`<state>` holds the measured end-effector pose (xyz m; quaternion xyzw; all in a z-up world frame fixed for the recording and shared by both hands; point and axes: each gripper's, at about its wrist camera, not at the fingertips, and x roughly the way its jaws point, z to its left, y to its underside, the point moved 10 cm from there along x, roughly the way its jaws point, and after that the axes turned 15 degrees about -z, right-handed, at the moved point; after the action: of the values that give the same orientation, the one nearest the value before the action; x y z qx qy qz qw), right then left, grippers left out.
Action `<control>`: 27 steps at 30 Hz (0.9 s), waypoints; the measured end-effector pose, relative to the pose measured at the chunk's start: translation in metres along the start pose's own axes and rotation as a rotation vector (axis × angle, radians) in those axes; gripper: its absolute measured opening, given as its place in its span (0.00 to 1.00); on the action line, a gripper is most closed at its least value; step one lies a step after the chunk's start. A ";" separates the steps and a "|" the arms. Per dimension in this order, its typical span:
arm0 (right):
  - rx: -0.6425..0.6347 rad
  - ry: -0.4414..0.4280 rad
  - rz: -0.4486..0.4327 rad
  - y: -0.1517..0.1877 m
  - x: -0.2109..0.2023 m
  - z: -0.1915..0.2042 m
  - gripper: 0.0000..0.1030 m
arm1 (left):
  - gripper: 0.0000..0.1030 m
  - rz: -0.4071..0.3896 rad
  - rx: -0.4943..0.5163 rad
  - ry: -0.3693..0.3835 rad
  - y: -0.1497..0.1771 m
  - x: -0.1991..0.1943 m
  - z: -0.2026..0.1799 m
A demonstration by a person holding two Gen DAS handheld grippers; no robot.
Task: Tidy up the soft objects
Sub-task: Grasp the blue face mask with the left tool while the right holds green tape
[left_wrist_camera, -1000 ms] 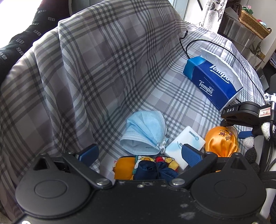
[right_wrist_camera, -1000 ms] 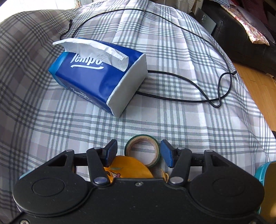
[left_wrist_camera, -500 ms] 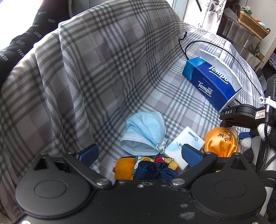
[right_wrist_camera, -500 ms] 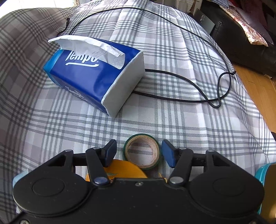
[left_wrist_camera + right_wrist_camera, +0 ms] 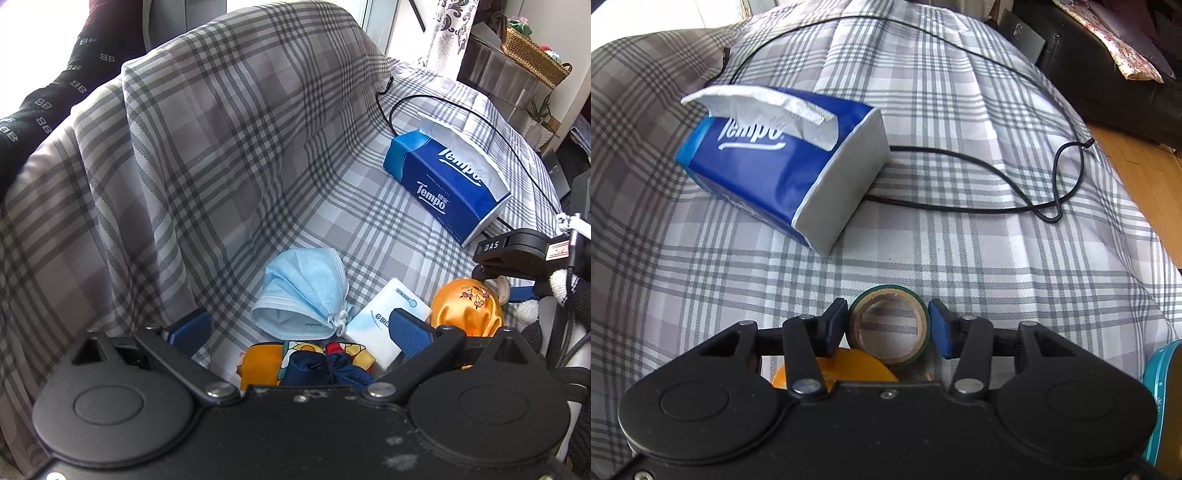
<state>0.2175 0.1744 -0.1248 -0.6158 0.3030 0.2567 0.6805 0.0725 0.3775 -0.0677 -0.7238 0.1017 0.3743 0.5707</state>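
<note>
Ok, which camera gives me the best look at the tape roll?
The right wrist view: the tape roll lies flat on the plaid cover, whole ring visible between the right gripper's fingers. The left wrist view shows only a sliver behind the orange satin pouch.

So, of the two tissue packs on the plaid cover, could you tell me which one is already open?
The large blue Tempo pack: a white tissue sticks out of its top. The small white pocket pack by the face mask looks sealed.
</note>
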 end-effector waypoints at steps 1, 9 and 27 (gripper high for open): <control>0.001 -0.001 -0.023 -0.004 -0.007 -0.001 0.47 | 0.99 -0.005 0.006 -0.003 0.000 0.001 -0.001; -0.013 -0.088 -0.157 -0.018 -0.089 -0.012 0.47 | 0.99 -0.007 0.004 0.001 0.001 0.011 0.000; 0.045 -0.210 -0.182 0.052 -0.204 -0.056 0.47 | 0.99 0.042 0.089 -0.018 -0.025 0.068 -0.020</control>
<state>0.0348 0.1297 -0.0152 -0.5950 0.1788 0.2499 0.7426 0.1436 0.3866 -0.0923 -0.6920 0.1280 0.3879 0.5952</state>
